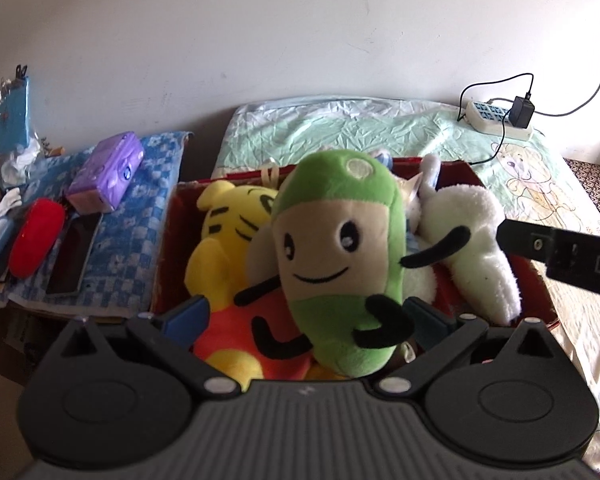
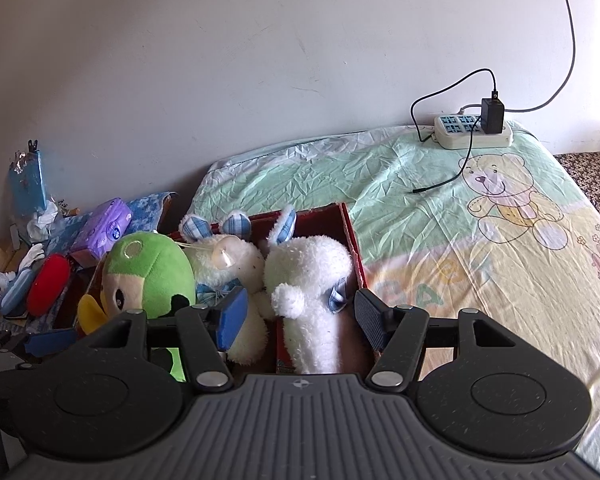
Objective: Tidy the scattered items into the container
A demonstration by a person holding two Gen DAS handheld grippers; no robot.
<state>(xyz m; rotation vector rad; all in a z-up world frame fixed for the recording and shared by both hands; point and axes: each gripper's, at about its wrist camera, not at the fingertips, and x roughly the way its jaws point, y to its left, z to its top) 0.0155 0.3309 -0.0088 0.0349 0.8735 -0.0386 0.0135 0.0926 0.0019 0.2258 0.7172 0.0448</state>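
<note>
Right up close, the left tool (image 1: 306, 318) sits with fingers spread wide either side of the green plush (image 1: 336, 248), its blue pads not clearly pressing in; the toy stands upright in the red box (image 1: 164, 240) on top of a yellow-and-orange plush (image 1: 224, 252). Beside them, two white bunnies (image 2: 312, 276) fill the box's other end, one draped over the rim. Over them hovers the right tool (image 2: 300, 320), released, gripping nothing. That box rests on the bed (image 2: 460, 240), with a power strip (image 2: 474, 132) by the wall.
</note>
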